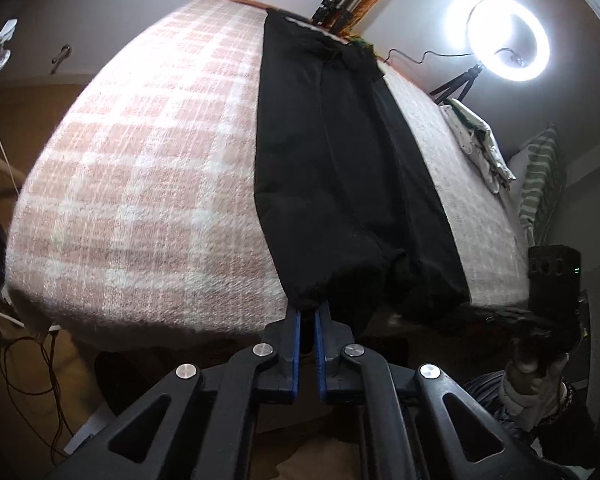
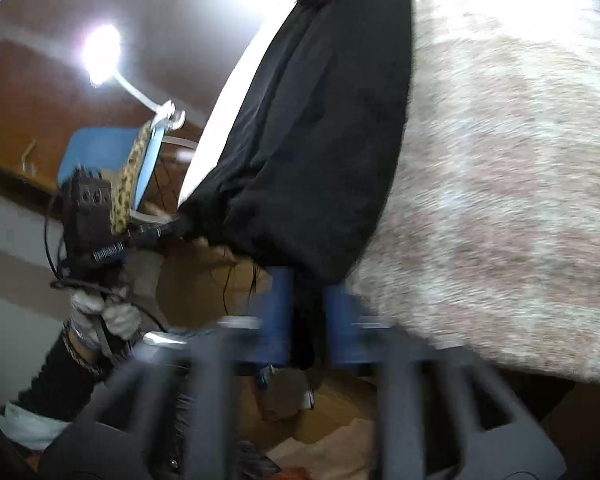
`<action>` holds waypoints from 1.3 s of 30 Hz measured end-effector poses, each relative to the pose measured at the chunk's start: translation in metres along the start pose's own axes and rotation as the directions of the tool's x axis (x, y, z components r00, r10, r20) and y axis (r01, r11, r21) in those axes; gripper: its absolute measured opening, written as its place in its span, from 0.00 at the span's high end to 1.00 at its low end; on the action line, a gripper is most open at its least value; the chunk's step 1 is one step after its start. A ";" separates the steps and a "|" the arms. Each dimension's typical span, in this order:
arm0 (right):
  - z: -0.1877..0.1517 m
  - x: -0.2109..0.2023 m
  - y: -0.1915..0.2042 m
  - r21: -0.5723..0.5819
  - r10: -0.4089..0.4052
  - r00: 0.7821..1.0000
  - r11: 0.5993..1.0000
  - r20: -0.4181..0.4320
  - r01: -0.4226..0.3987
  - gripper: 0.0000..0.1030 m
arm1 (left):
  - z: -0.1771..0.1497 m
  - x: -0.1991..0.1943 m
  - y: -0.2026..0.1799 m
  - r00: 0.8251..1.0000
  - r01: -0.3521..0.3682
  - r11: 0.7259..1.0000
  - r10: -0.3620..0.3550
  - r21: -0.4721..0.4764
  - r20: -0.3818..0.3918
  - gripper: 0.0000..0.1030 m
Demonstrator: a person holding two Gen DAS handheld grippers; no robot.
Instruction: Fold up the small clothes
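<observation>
Black trousers [image 1: 340, 168] lie lengthwise on a bed with a pink and white checked blanket [image 1: 140, 168], waistband at the far end, leg hems at the near edge. My left gripper [image 1: 308, 310] is shut on the left leg hem at the bed's near edge. My right gripper [image 2: 308, 280] is shut on the other hem of the black trousers [image 2: 320, 128]; this view is blurred by motion. The right gripper also shows in the left wrist view [image 1: 500, 314], and the left gripper in the right wrist view [image 2: 172, 226].
A lit ring light on a tripod [image 1: 508, 36] stands beyond the bed's right side. Folded light clothes [image 1: 480, 140] and a striped pillow [image 1: 540, 176] lie at the right edge. Cables [image 1: 28, 360] trail on the floor at the left.
</observation>
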State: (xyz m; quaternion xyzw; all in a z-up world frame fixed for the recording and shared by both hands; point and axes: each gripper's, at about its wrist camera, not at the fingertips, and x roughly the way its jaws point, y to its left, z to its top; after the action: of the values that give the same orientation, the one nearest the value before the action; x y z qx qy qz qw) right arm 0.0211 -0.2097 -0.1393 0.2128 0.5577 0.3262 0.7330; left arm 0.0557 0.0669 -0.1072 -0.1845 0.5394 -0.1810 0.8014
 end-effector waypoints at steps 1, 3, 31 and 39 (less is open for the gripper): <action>0.001 0.000 0.001 -0.002 -0.001 1.000 1.000 -0.002 0.001 0.94 | 0.001 -0.005 0.000 1.000 0.014 1.000 -0.014 -0.005 0.004 0.98; 0.004 -0.010 0.004 0.020 0.050 0.999 0.999 0.007 -0.050 0.94 | 0.005 -0.018 0.001 0.997 0.082 0.996 -0.082 -0.044 0.014 0.98; 0.085 -0.051 -0.016 0.096 0.071 0.987 0.992 0.146 -0.086 0.95 | 0.098 -0.007 -0.009 0.995 0.048 0.998 -0.045 -0.028 0.090 0.98; 0.145 -0.033 -0.046 0.122 -0.031 0.990 0.992 0.135 0.014 0.94 | 0.157 0.046 0.007 0.995 -0.025 0.999 0.028 -0.030 0.091 0.98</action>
State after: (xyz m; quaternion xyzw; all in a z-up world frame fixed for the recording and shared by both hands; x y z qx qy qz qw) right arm 0.1657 -0.2579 -0.1060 0.2721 0.5273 0.2685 0.7589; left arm 0.2193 0.0665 -0.0927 -0.1968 0.5072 -0.1541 0.8248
